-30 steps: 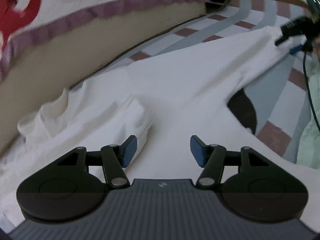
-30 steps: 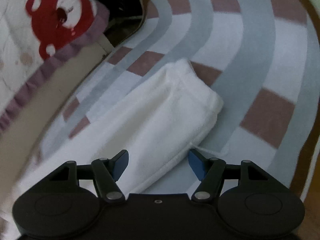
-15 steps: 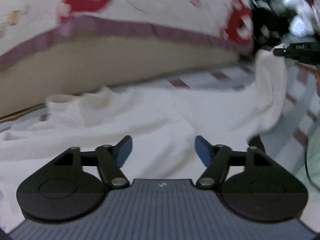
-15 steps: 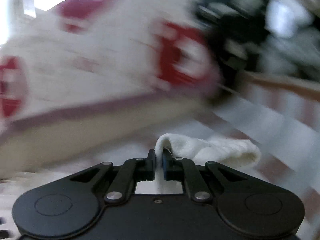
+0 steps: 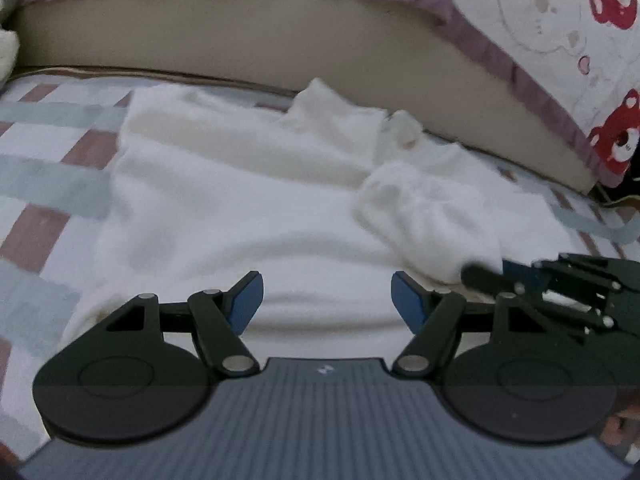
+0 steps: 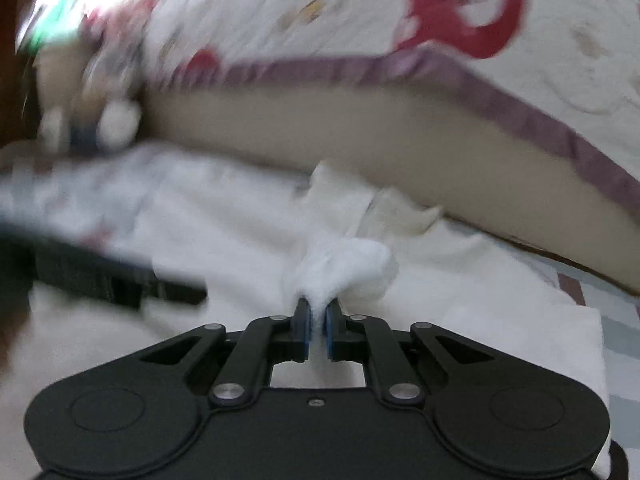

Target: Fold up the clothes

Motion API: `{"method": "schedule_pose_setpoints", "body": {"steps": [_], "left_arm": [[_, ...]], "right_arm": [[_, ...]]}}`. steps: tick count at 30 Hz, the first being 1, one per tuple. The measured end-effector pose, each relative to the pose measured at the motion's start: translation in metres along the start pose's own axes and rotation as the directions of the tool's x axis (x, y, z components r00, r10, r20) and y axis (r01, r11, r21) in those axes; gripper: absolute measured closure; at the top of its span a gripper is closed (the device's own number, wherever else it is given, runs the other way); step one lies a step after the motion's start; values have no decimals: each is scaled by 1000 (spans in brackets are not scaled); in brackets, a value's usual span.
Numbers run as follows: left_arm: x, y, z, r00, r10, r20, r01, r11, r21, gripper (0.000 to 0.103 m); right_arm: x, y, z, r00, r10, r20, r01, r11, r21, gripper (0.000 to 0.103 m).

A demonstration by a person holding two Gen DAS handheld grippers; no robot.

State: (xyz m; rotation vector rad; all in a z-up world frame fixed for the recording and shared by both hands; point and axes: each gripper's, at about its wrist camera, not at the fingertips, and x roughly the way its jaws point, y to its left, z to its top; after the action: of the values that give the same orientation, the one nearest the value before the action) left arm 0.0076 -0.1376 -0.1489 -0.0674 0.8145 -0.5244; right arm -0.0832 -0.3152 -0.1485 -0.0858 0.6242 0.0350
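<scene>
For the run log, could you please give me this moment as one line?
step: folding sleeve | right gripper: shut on sleeve | left gripper: open, above white garment | surface: striped sheet

A white fleecy garment (image 5: pixel 224 208) lies spread on the striped bedcover (image 5: pixel 44 184) — 1 sleeve (image 5: pixel 432 220) folded inward.
</scene>
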Motion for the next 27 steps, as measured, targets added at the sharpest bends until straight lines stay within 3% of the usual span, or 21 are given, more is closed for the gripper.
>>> {"method": "schedule_pose_setpoints", "body": {"steps": [1,3,5,6,9,11,15,18,22,24,25,27], "left_arm": [[-1,3,-4,1000,2,-5,-2,1000,3,33],[-4,5,-6,1000,-10,-7,10,1000,1,33],[-6,5,-2,999,-40,4,40,999,-10,33],[-6,5,1,998,-56,12,57,998,-16,33],[-6,-14,8,995,-99,17,99,995,9,33],[-2,-32,11,991,-130,12,130,990,56,31],[14,-71,6,981,-190,-43,194,966,172,17],[32,-86,2,988,-148,-51,155,970,189,17],[50,-98,12,999,-52,4,51,985,166,16],[62,-102,16,1000,-18,26,12,982,186,12],[68,-103,17,999,-7,32,1,978,207,13],[76,-103,20,1000,-4,25,-2,968,252,51]], "right_arm": [[-3,1,-3,1000,16,-17,-16,1000,-7,89],[-15,-2,-6,998,40,-40,-40,999,-11,72],[-34,-11,-7,998,40,-50,-40,999,-7,40],[-44,-18,-11,998,27,-57,-28,1000,-13,37],[-74,-39,-28,997,-13,-80,11,999,-35,37],[-84,-58,-45,986,-110,-122,104,993,-52,37],[-79,-94,-78,931,-308,-196,294,951,-96,41],[-68,-121,-82,904,-351,-246,359,933,-11,45],[-60,-152,-83,933,-289,-215,336,913,232,44],[-55,-159,-87,937,-275,-216,328,904,274,45],[-53,-163,-89,938,-268,-218,325,899,293,49],[-48,-170,-93,942,-255,-219,317,889,329,74]]}}
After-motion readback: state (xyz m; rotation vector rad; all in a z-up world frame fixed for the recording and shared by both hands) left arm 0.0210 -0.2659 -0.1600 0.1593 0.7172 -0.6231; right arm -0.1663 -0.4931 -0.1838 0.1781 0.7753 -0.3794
